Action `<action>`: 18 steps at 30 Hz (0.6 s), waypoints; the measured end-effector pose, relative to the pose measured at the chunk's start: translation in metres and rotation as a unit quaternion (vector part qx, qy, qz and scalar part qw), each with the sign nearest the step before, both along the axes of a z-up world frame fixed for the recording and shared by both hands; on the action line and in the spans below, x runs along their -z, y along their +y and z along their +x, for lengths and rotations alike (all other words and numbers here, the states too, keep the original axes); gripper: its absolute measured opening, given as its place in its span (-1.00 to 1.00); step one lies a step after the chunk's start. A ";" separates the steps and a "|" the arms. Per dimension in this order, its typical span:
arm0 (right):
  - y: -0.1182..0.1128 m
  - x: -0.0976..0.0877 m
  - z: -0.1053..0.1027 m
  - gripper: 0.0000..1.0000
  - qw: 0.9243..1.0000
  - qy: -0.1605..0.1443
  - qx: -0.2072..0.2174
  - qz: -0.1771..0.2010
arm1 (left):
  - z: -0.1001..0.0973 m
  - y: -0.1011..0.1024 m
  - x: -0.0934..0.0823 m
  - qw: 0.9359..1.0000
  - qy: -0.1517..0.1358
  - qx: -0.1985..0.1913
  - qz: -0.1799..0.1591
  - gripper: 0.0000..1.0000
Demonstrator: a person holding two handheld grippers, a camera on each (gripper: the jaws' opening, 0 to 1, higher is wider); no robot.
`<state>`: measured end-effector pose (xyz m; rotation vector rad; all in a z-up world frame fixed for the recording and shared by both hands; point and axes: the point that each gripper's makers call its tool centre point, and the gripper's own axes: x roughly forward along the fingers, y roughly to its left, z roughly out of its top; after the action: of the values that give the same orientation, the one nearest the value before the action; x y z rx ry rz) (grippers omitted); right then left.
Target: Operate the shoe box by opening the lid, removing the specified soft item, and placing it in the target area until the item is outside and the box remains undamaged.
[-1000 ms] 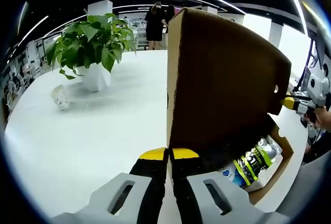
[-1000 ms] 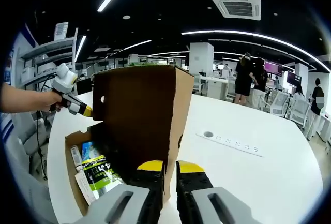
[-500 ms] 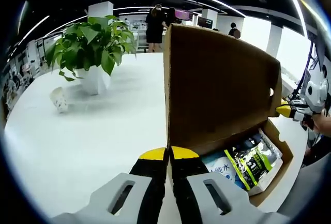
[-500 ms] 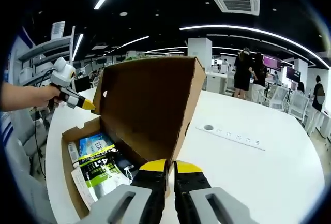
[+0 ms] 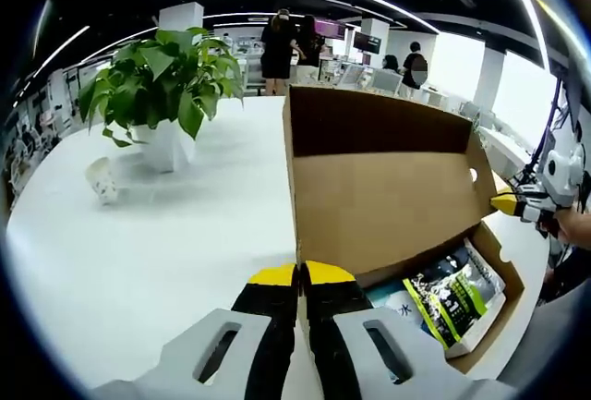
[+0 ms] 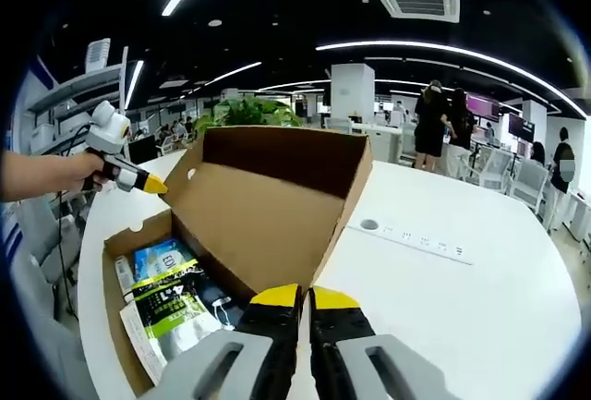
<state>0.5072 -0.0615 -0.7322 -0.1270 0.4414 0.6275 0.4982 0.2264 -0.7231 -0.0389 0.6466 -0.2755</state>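
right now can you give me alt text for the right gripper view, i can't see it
An open cardboard shoe box sits on a white table, its lid tipped back and packets showing inside. The right gripper, fingers together, sits at the lid's near edge. The left gripper, held in a hand, touches the lid's far corner.

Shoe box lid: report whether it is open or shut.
Open. The lid is swung back, each hand-held gripper pinching an edge, exposing packets inside the box.
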 end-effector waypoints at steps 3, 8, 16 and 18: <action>0.000 0.001 0.003 -1.00 1.000 0.004 0.002 0.000 | 0.002 -0.001 0.000 1.000 0.000 -0.001 0.000 -1.00; -0.001 0.004 0.007 -1.00 1.000 0.012 0.007 0.003 | 0.007 -0.002 0.001 1.000 0.004 0.000 0.003 -1.00; -0.002 0.008 0.014 -1.00 1.000 0.026 0.014 0.007 | 0.012 -0.002 0.003 1.000 0.013 -0.003 0.002 -1.00; -0.002 0.009 0.015 -1.00 0.999 0.029 0.015 0.009 | 0.012 -0.002 0.004 1.000 0.015 -0.003 0.002 -1.00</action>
<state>0.5225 -0.0634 -0.7415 -0.0839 0.4931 0.6069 0.5102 0.2240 -0.7270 -0.0403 0.6766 -0.2686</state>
